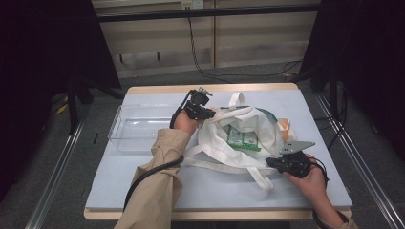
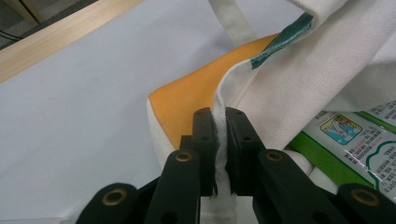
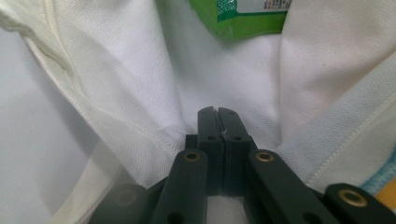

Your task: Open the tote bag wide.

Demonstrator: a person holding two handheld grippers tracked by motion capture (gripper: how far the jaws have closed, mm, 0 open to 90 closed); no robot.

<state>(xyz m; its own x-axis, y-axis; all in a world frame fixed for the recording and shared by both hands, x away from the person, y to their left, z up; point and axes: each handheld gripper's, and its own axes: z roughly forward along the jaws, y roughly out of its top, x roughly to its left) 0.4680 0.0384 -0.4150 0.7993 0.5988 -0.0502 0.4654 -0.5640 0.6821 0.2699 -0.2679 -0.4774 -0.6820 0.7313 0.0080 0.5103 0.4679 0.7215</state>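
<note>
A: Looking over the whole surface (image 1: 143, 191) first: the white tote bag (image 1: 267, 131) lies right of centre, mouth held apart, with the clear plastic bin (image 1: 125, 138) beside it on the left. The biggest risk, I'd say, is the bag sliding or collapsing if either hold gives way.

B: Agreed. The left gripper (image 2: 221, 135) has its fingers closed on the bag's rim hem, a thin fold of cloth. The right gripper (image 3: 218, 122) is pinched shut on the near wall's fabric.

A: Both holds are shallow. A sharp pull could strip the cloth out, and the mouth would fall over the green packets (image 1: 243, 139).

B: And the orange item (image 2: 196, 100) inside might snag the hem.
</note>
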